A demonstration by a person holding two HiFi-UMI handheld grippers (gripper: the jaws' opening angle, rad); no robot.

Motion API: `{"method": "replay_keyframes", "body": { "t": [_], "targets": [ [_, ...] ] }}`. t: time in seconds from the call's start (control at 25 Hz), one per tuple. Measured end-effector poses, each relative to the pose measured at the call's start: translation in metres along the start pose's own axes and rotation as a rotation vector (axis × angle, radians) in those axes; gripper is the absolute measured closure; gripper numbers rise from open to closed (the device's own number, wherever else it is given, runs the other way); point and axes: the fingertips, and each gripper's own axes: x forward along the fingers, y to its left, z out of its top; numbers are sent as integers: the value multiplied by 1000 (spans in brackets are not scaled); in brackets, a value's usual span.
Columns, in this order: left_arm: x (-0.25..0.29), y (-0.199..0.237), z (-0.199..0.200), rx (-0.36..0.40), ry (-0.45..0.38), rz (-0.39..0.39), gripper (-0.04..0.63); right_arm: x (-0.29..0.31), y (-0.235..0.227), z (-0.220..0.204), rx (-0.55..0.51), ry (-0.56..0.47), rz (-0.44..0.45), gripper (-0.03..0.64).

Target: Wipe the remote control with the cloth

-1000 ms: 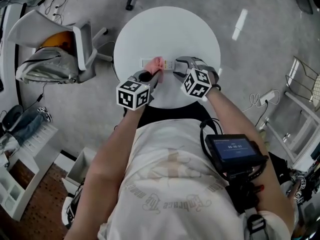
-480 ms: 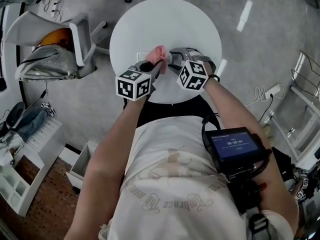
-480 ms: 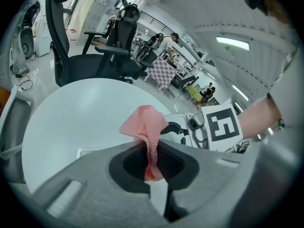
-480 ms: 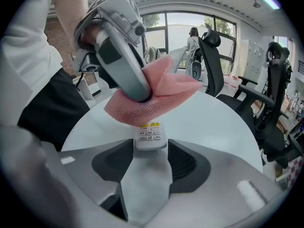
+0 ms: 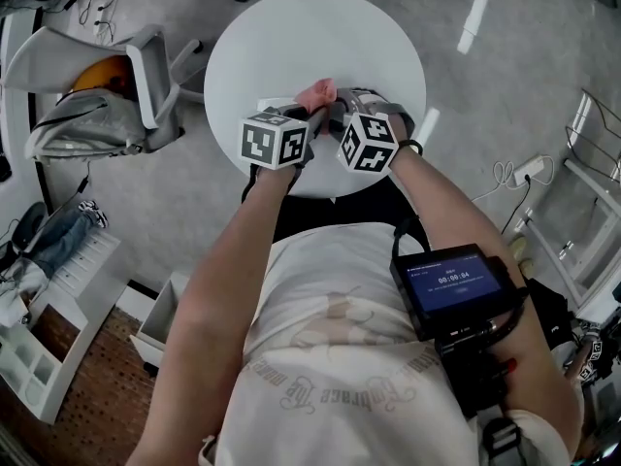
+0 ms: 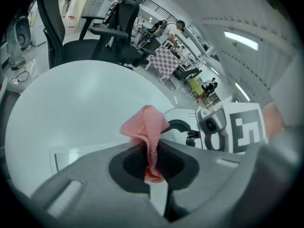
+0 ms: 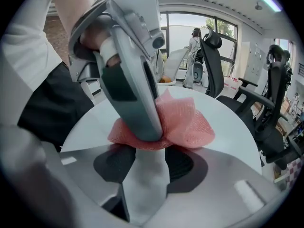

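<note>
At the left, the bare end of the white remote control [image 5: 270, 106] lies flat on the round table [image 5: 320, 37], toward the person's side. It looks light, stiff and smooth-cased, likely to skate on that slick top under a wipe — so it wants pinning by its long edges at one end, with the face left clear. Next comes the left gripper [image 6: 153, 150], its jaws closed tight on a fold of the pink cloth [image 6: 145, 123]. The cloth is soft, open-weave and limp. It bunches beyond the pads and seems to rest on the remote's middle, and a plain pinch on any fold should hold it. At the right, the right gripper [image 7: 146, 152] straddles the remote's other end — its jaws stand fairly wide and are closing. The white body fills the gap from pad to pad, so it appears gripped by its sides, just beside the cloth.
</note>
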Motion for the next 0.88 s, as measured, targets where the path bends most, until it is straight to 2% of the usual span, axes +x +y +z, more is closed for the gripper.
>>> {"method": "replay_keyframes", "body": {
  "t": [0.08,0.28,0.48,0.88],
  "targets": [
    [5,3,-3,19,27,24,574,1,1,0,11,7,0,414],
    [11,3,-5,156,94,80,575,-2,1,-8,42,8,-19,416],
    [10,14,-2,227,124,133,575,-5,-3,-17,60,13,-38,416],
    [-30,85,-13,167,157,249,575,-12,-2,-30,111,65,-40,416]
  ]
}}
